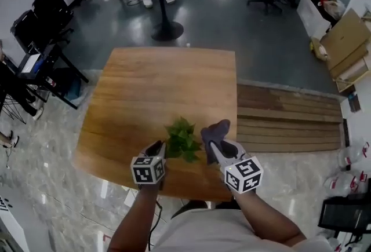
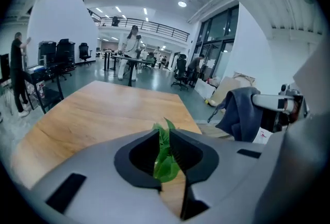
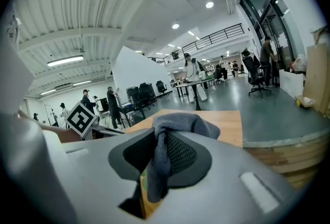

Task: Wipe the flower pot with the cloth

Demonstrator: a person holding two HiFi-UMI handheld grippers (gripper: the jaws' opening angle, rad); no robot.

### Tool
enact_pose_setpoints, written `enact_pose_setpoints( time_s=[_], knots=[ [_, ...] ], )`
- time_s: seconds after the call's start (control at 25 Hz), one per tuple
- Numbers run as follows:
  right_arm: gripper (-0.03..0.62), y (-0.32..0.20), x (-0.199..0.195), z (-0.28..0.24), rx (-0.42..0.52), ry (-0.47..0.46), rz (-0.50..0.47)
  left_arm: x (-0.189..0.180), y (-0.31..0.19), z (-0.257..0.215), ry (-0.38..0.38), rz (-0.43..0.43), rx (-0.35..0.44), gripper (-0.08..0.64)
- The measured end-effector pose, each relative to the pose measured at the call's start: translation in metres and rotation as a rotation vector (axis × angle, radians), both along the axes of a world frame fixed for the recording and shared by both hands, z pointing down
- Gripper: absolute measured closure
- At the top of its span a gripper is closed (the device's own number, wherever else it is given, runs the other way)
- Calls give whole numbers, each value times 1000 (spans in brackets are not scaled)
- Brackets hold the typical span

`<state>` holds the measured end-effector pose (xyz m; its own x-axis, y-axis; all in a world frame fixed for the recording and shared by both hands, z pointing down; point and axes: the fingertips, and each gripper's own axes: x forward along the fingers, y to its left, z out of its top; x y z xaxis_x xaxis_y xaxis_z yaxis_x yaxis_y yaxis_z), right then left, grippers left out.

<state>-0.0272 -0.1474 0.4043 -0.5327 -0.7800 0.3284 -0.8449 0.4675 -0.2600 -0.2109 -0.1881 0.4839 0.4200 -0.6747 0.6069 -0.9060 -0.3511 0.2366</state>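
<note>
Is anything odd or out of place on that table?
Nothing looks spilled or broken. One oddity: the left gripper is clamped on the plant's leaves, which could bruise them. The right gripper holds the cloth.

The flower pot cannot be made out in any view, covered from above by its own leaves (image 1: 182, 139) and blocked in the left gripper view by the left tongs (image 2: 164, 138), while the cloth (image 3: 178, 124) disappears downward inside the right tongs (image 3: 160, 151).
</note>
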Motion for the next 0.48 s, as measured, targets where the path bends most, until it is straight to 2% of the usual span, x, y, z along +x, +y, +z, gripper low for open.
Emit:
enact_pose_setpoints(
  time_s=[0.12,0.48],
  knots=[
    [529,-8,5,20,-41,14,10,1,-21,23,-25,26,-36,514],
    [529,-36,24,75,-124,6,11,20,-58,101,-90,83,-210,498]
  ],
)
